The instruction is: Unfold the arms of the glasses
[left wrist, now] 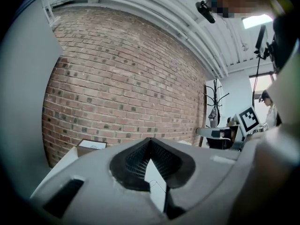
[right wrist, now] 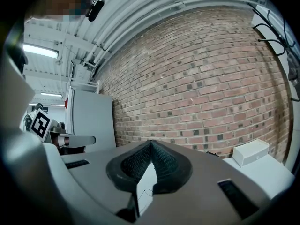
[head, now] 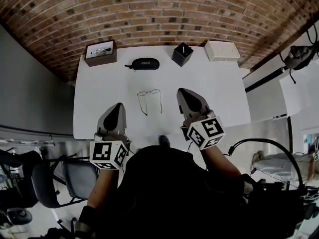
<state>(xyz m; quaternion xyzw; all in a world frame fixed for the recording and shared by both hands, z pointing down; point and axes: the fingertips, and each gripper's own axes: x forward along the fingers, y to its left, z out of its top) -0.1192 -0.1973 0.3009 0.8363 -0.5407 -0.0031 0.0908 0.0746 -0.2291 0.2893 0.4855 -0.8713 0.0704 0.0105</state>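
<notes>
A pair of thin, dark wire-rimmed glasses (head: 149, 101) is seen just left of centre in the head view, laid flat on the white table (head: 219, 88). The two clear lenses are set side by side at the top (slightly tilted), and both arms are stretched out toward the lower edge, unfolded.

table (head: 224, 98): near edge hidden by person (head: 169, 183) | brown box (head: 100, 53): contents too small | glasses (head: 149, 101): hinges too small
</notes>
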